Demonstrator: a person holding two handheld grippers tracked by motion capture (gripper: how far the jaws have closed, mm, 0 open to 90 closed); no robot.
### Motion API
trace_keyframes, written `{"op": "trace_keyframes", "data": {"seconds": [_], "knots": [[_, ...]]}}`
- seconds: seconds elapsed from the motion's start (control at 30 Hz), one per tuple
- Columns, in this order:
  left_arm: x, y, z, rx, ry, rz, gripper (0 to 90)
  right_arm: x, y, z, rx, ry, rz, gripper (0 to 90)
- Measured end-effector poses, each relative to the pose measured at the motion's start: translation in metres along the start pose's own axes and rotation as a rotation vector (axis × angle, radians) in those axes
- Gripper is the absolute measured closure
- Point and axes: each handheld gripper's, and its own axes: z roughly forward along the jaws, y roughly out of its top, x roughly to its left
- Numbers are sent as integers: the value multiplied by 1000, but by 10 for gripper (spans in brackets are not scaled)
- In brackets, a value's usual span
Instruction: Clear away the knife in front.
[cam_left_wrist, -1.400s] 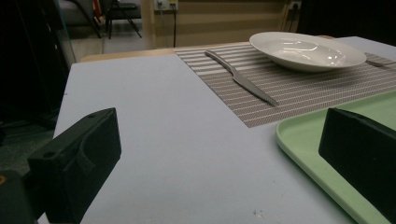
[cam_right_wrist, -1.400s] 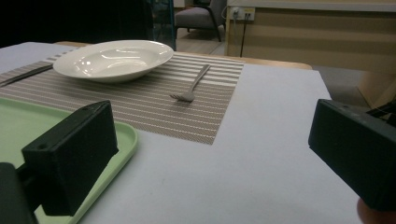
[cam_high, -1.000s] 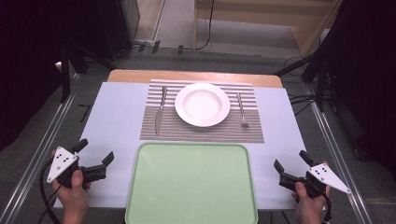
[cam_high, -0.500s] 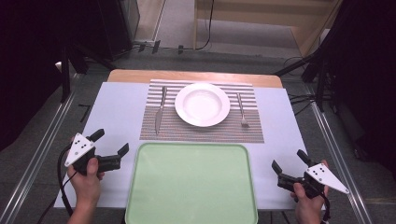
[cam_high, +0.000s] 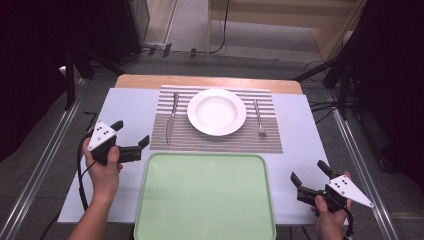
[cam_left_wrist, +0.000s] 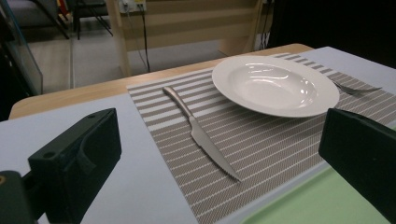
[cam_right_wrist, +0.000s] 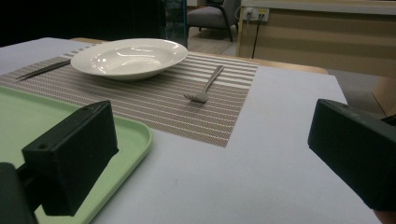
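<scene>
Since the earlier frames the left claw (cam_high: 131, 137) has travelled forward and inward from the near left corner of the counter (cam_high: 130, 107), and it now hovers just beside the near left corner of the striped placemat (cam_high: 220, 137), while the right claw (cam_high: 310, 175) has barely shifted and hangs over the near right part of the counter, beside the right edge of the green tray (cam_high: 205, 195). The left claw stands wide open with nothing between its jaws (the left gripper view looks straight through the gap), and it faces the knife (cam_left_wrist: 201, 133), which lies flat on the left part of the placemat, handle away from the person and blade tip near the placemat's near edge, just short of the tray's far left corner. The claw and the knife are near each other but apart. The right claw is also spread open and empty; in the right gripper view the fork (cam_right_wrist: 205, 86) lies ahead of it on the right part of the placemat, tines toward the person, well apart from the jaws. Between knife and fork sits the white plate (cam_high: 216, 111), a shallow bowl-like dish resting on the middle of the placemat, touching neither piece of cutlery. The tray lies on the counter on the person's side of the placemat, its far edge just beside the placemat's near edge.
</scene>
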Motion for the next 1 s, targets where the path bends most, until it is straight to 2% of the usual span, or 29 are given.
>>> {"op": "trace_keyframes", "data": {"seconds": [0.23,0.3,0.47,0.53,0.57,0.6,0.63,0.67,0.73,0.8,0.83,0.93,1.0], "knots": [[1,12,19,0,-18,0,0,0,1,-1,2,-1,-7,0],[2,15,25,2,-11,0,0,0,1,-1,0,-1,-5,0],[3,20,39,26,-10,5,0,0,1,0,3,1,-1,0],[4,22,46,39,-22,2,0,1,1,0,8,2,7,0],[4,22,48,39,-19,-2,0,0,0,2,-3,2,-14,0],[5,24,51,47,-22,-2,0,0,0,2,-1,4,-14,0],[5,25,53,45,-30,-9,0,1,0,2,12,7,3,0],[6,26,55,42,-27,-8,0,0,0,3,10,6,-5,0],[7,28,59,43,-30,-8,0,2,0,4,20,8,10,0],[10,32,63,36,-32,-1,0,3,0,5,23,9,4,0],[11,32,64,31,-31,-5,0,3,0,6,16,12,-18,0],[16,34,69,29,-25,-23,0,6,0,5,25,18,-13,0],[17,35,73,40,-25,-20,0,5,1,6,16,15,-26,0]]}}
